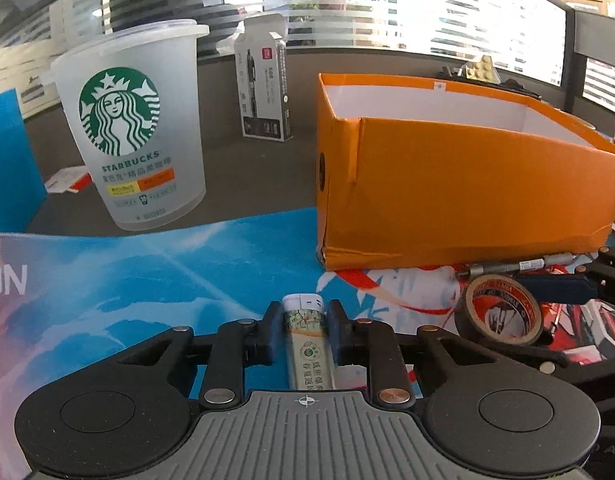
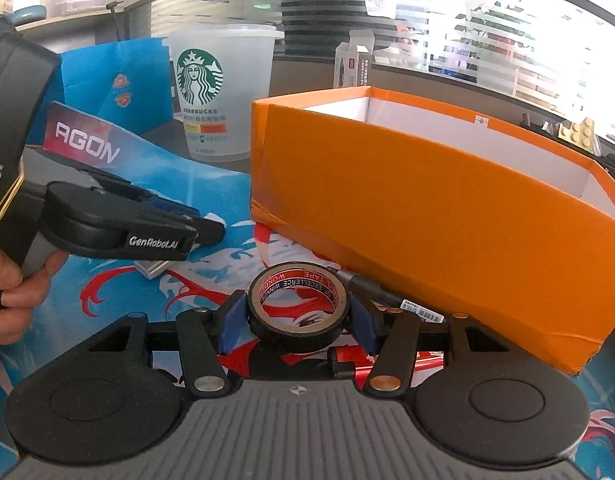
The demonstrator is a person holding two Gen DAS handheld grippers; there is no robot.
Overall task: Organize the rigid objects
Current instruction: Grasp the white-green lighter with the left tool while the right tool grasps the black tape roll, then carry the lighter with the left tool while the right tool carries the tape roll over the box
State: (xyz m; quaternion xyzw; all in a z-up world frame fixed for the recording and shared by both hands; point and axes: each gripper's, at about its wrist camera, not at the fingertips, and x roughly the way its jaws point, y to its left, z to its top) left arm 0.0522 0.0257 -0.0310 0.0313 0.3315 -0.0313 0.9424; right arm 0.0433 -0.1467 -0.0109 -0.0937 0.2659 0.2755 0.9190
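Lighter (image 1: 307,344), slim with a green-and-cream printed label and a white cap, lies on the mat (image 1: 147,280) in front of the orange box (image 1: 467,188). We have our left gripper (image 1: 303,332) clenched on it, pads against both sides. We grip the tape roll (image 2: 298,308), black with a red and blue printed core ring, in our right gripper (image 2: 297,316), close before the box. A silver pen (image 2: 387,298) lies against the box's front wall. A frosted Starbucks cup (image 1: 135,120) stands left of the box.
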